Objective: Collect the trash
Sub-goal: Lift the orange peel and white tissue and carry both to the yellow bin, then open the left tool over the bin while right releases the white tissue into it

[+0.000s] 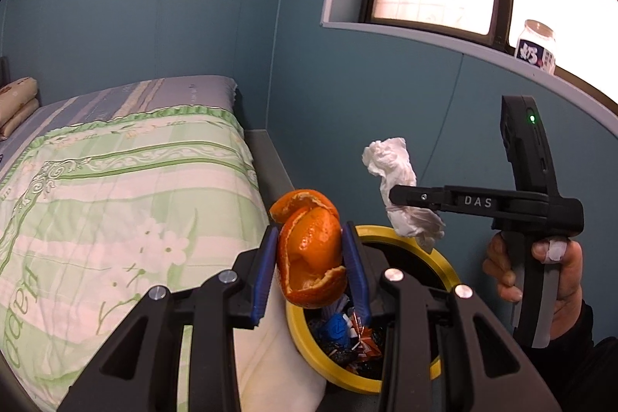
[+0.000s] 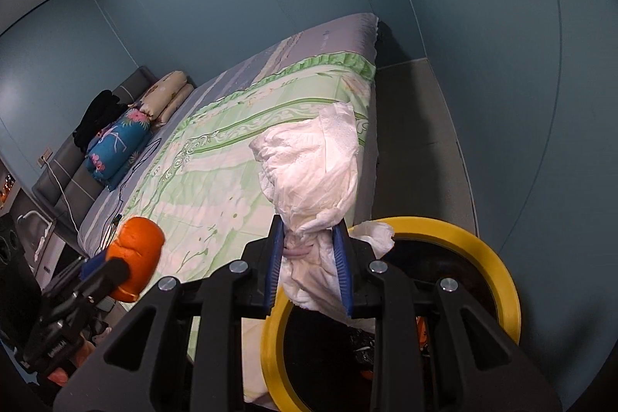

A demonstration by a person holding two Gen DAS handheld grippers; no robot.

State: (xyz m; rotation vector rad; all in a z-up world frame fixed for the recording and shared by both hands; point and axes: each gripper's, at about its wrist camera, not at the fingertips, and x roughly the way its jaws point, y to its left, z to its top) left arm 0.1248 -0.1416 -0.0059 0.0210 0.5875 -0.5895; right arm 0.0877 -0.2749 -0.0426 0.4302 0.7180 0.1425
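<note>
My left gripper (image 1: 311, 269) is shut on an orange peel (image 1: 309, 250) and holds it over the near left rim of a yellow-rimmed trash bin (image 1: 405, 236). My right gripper (image 2: 307, 257) is shut on a crumpled white tissue (image 2: 313, 165), above the bin's rim (image 2: 498, 277). In the left wrist view the right gripper (image 1: 398, 197) hangs over the bin's far side with the tissue (image 1: 398, 176). In the right wrist view the left gripper (image 2: 104, 271) with the peel (image 2: 135, 253) is at lower left. Wrappers (image 1: 347, 333) lie inside the bin.
A bed with a green floral quilt (image 1: 116, 188) stands left of the bin, pillows (image 2: 162, 95) at its head. Blue walls surround the corner. A window sill carries a labelled jar (image 1: 537, 45). Grey floor (image 2: 413, 126) runs between bed and wall.
</note>
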